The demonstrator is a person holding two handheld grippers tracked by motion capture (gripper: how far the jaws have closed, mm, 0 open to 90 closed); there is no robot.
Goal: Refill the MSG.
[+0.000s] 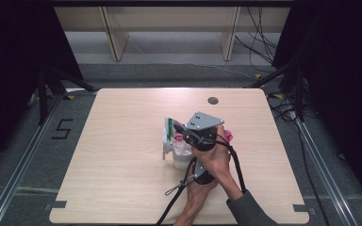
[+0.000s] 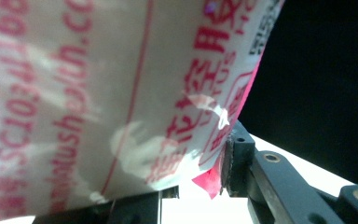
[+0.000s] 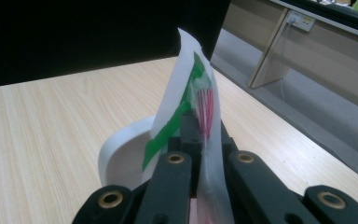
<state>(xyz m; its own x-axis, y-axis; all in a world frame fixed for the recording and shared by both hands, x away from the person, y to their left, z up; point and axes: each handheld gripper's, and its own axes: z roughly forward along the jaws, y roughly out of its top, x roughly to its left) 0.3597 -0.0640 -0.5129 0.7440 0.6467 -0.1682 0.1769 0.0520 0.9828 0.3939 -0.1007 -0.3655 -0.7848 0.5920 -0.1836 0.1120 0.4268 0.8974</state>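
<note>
- Desk [image 1: 122, 155]: pale wood-grain top with rounded corners and a round cable hole [image 1: 212, 100] near its far edge. All the handled items sit around its middle.
- Floor [image 1: 37, 141]: grey, with metal rails along both sides of the desk and loose cables at the far right; a light wooden shelf unit [image 1: 169, 28] stands beyond it.
- Person: two forearms enter from the bottom of the high view, one in a grey sleeve [image 1: 250, 209], and cross over each other above the near half of the desk.
- Right gripper [image 3: 200, 140]: black jaws pressed together on a thin edge of the plastic packet [image 3: 186, 98], which rises upright between them. In the high view this looks like the gripper [image 1: 185, 133] with the grey three-cornered plate, though the crossed hands leave that uncertain.
- Left gripper [image 2: 191, 182]: jaws partly apart; its right pad lies against the red-printed face of the packet [image 2: 98, 93], the other jaw sits under the wrapper. Whether it truly clamps the packet cannot be told.
- Plastic packet [image 1: 169, 129]: white wrapper with a green stripe and red lettering, held above the desk's middle, just over the cup.
- White cup [image 1: 181, 157]: a rounded white container on the desk, directly below the packet and the grippers, its rim [image 3: 121, 149] visible behind the wrapper.
- Pink piece [image 1: 228, 136]: small, just beside the hands, too small to identify.
</note>
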